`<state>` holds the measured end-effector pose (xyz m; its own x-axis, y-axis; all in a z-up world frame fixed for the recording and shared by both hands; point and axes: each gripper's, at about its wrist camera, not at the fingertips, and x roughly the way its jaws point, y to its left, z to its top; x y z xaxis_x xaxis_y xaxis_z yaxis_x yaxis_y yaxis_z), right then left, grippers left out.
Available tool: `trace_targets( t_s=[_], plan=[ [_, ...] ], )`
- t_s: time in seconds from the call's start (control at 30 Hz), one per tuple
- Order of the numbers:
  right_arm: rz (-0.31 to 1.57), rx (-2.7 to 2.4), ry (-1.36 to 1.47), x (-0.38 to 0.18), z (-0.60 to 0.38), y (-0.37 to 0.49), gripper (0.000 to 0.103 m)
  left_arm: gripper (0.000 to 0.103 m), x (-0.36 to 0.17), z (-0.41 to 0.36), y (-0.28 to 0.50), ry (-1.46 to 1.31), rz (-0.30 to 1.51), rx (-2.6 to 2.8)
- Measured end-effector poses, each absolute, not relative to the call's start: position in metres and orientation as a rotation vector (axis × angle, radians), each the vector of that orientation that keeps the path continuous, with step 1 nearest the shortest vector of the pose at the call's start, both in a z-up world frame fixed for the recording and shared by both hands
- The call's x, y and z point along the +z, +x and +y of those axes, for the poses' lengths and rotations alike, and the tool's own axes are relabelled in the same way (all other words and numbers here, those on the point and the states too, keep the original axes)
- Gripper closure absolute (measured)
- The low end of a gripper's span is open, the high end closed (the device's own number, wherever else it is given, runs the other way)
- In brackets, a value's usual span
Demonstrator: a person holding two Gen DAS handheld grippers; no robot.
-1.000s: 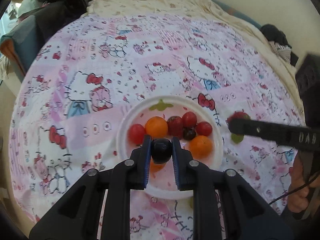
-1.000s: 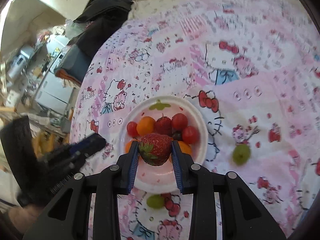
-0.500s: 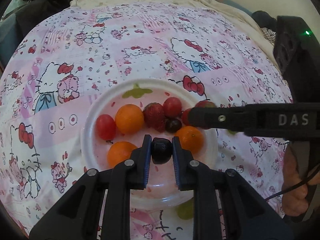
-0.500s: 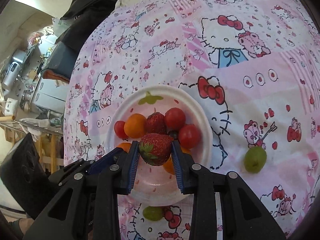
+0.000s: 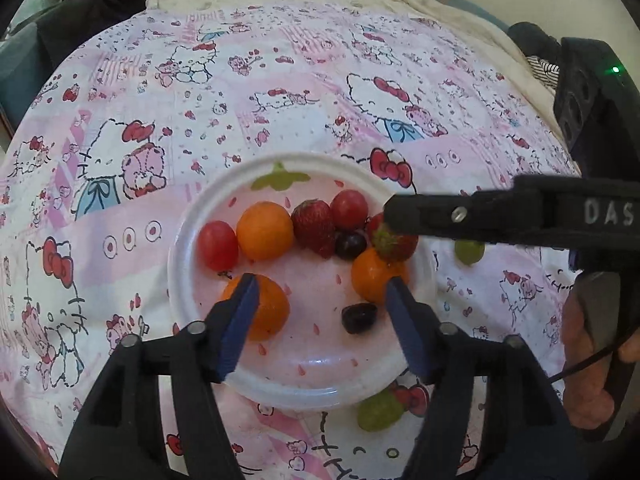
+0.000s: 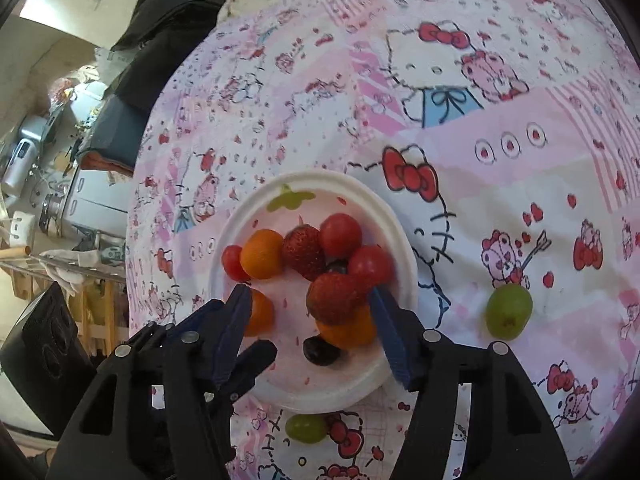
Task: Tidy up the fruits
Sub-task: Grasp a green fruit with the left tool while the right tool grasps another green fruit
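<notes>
A white plate [image 5: 192, 280] [image 6: 394, 224] on the Hello Kitty cloth holds oranges, cherry tomatoes, strawberries and dark grapes. My left gripper [image 5: 322, 286] is open over the plate's near half; a dark grape [image 5: 359, 317] [image 6: 320, 351] lies loose on the plate between its fingers. My right gripper [image 6: 310, 296] is open above the plate. A strawberry [image 6: 334, 296] [image 5: 394, 242] rests on an orange [image 6: 352, 332], free of the fingers. In the left wrist view the right gripper's finger [image 5: 460, 216] reaches in from the right.
Two green grapes lie on the cloth: one right of the plate [image 6: 508, 310] [image 5: 468, 250], one by its near rim [image 6: 306, 427] [image 5: 380, 410]. Dark clothing [image 6: 168, 28] lies at the far left. Shelves with clutter [image 6: 60, 184] stand beyond the bed's left edge.
Both grippers opened. The left one let go of the dark grape, which now lies on the plate. The right one let go of the strawberry, which now rests on an orange.
</notes>
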<state>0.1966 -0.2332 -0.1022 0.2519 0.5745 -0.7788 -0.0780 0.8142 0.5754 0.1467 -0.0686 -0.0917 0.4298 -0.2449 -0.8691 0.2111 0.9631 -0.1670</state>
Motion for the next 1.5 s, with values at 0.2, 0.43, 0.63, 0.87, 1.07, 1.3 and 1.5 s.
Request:
trace_targets(
  t_s=[0.2,0.43,0.63,0.87,1.07,1.3,1.5],
  plan=[
    [1.148,0.436,0.490,-0.076,-0.254,0.198,0.037,0.032,-0.082,-0.056,0.143,-0.031,1.051,-0.228],
    [1.093,0.375,0.502,-0.062,-0.282,0.197,0.037,0.032,-0.078,-0.053,0.132,-0.040,1.048,-0.217],
    [1.082,0.343,0.533,-0.057,-0.300,0.192,0.037,0.032,-0.079,-0.060,0.117,-0.076,1.077,-0.250],
    [1.054,0.326,0.534,-0.046,-0.312,0.182,0.037,0.032,-0.101,-0.087,0.091,0.007,1.165,-0.297],
    [1.063,0.297,0.533,-0.049,-0.324,0.175,0.037,0.033,-0.126,-0.106,0.078,0.052,1.277,-0.324],
    [1.160,0.239,0.497,-0.072,-0.334,0.167,0.037,0.064,-0.142,-0.120,0.076,0.114,1.303,-0.346],
    [1.268,0.212,0.536,-0.108,-0.335,0.174,0.037,0.076,-0.137,-0.112,0.080,0.097,1.292,-0.349]
  ],
)
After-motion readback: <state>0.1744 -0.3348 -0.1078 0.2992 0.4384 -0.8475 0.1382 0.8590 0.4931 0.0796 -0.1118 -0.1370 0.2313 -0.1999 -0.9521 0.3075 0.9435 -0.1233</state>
